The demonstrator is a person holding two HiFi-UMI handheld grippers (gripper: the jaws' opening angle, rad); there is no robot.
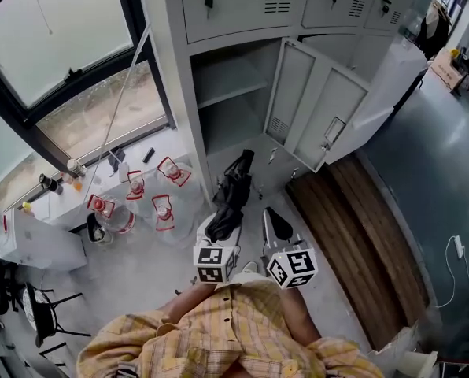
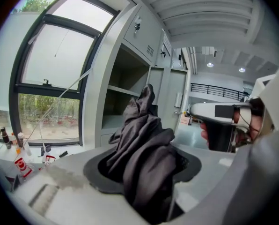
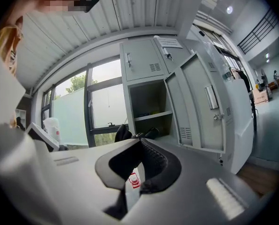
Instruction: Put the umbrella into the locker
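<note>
The left gripper (image 1: 221, 225) is clamped on the folded umbrella (image 2: 146, 144), which juts ahead of it toward the open locker (image 1: 228, 93). The right gripper (image 3: 142, 142), just beside it, is closed on nothing. This looks like the carry step. Next, the umbrella needs pushing forward past the door (image 1: 313, 109) into the open bay ahead.

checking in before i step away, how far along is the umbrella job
Done: the locker door stands open, and the black umbrella is picked up, gripped in the jaws of the left gripper. In hand: the umbrella is held out in front of the open compartment, not yet inside it. The right gripper holds nothing. Left: set the umbrella inside and let go.
</note>
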